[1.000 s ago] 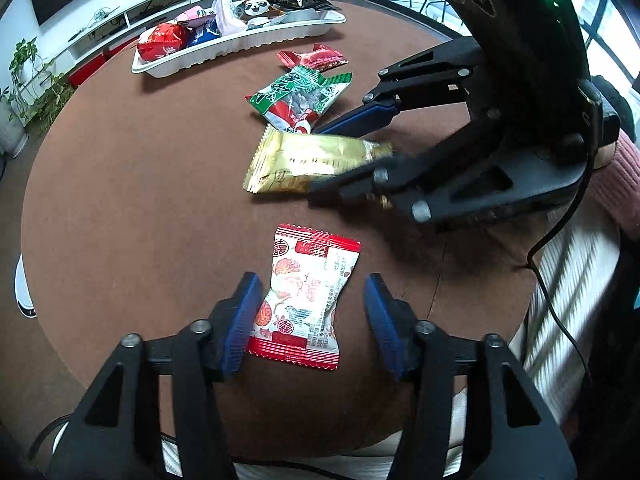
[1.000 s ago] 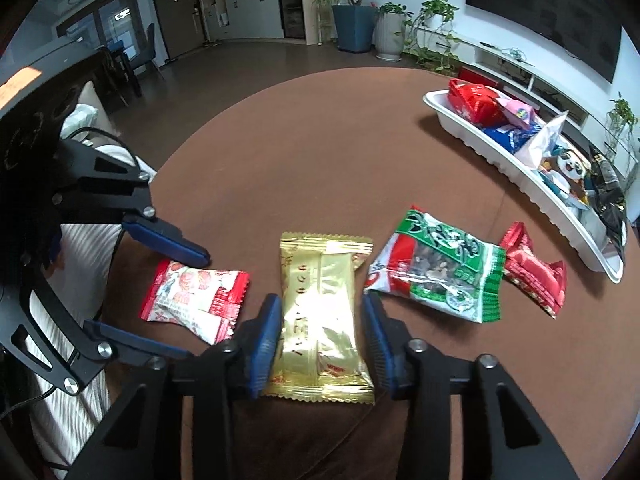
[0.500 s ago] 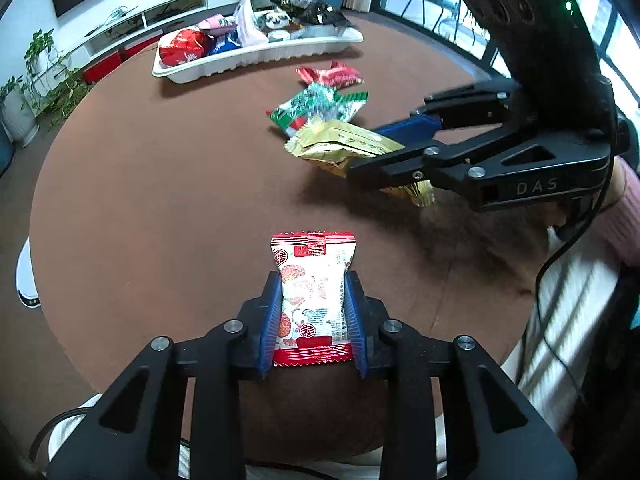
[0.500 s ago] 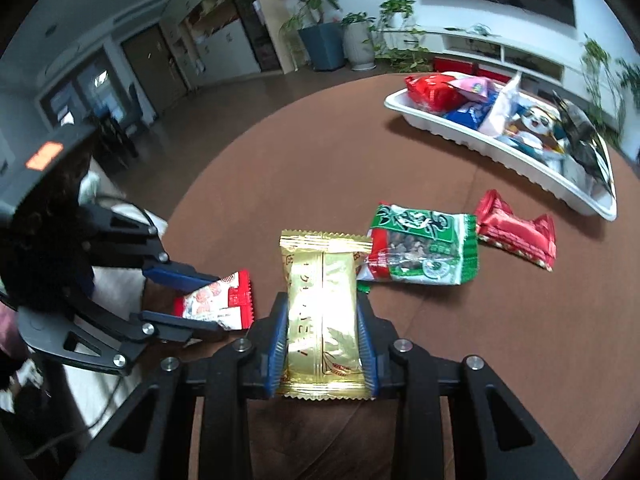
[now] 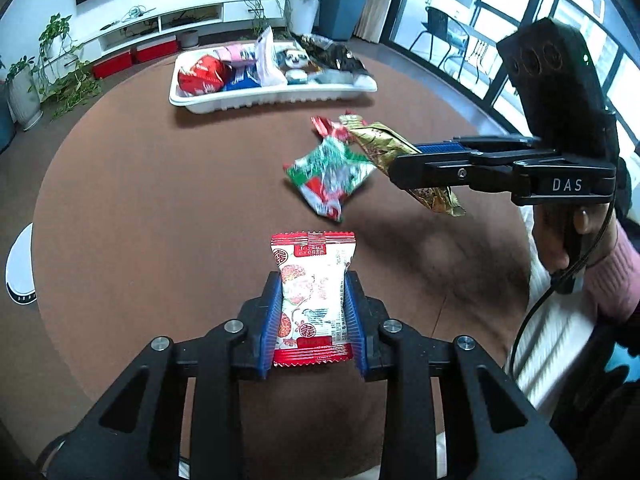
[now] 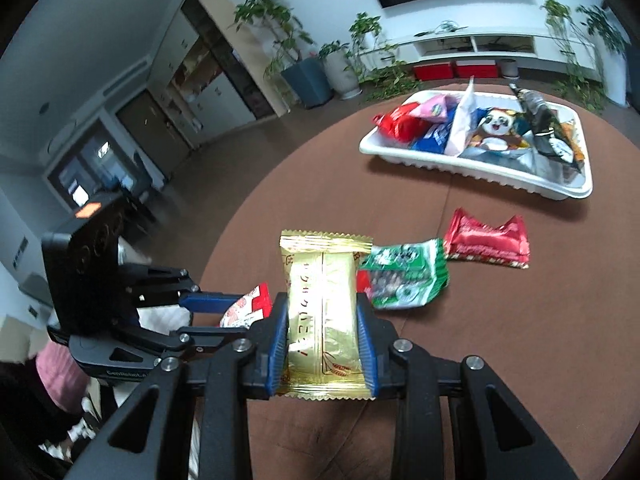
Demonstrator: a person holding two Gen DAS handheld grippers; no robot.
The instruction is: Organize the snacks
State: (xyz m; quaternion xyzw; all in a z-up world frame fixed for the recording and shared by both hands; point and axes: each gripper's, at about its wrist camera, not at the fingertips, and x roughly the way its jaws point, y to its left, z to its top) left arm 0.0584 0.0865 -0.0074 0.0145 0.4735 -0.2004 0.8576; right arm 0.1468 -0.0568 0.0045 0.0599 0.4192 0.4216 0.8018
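Note:
My left gripper [image 5: 311,312] is shut on a red and white snack packet [image 5: 313,280] and holds it above the round brown table [image 5: 160,208]. My right gripper [image 6: 323,340] is shut on a gold snack packet [image 6: 323,300], also lifted; it shows in the left wrist view [image 5: 400,152] at the right. A green packet [image 5: 330,176] [image 6: 400,276] and a red packet [image 6: 488,240] lie on the table. The white tray [image 5: 272,98] [image 6: 472,168], filled with several snacks, stands at the far side.
Potted plants [image 6: 280,40] and a low white shelf [image 5: 160,28] stand beyond the table. A white round object [image 5: 20,264] sits on the floor at the left. The person's sleeve [image 5: 608,276] is at the right edge.
Both grippers closed on their packets, the left on the red and white one, the right on the gold one, and lifted them off the table. The tray now appears nearer.

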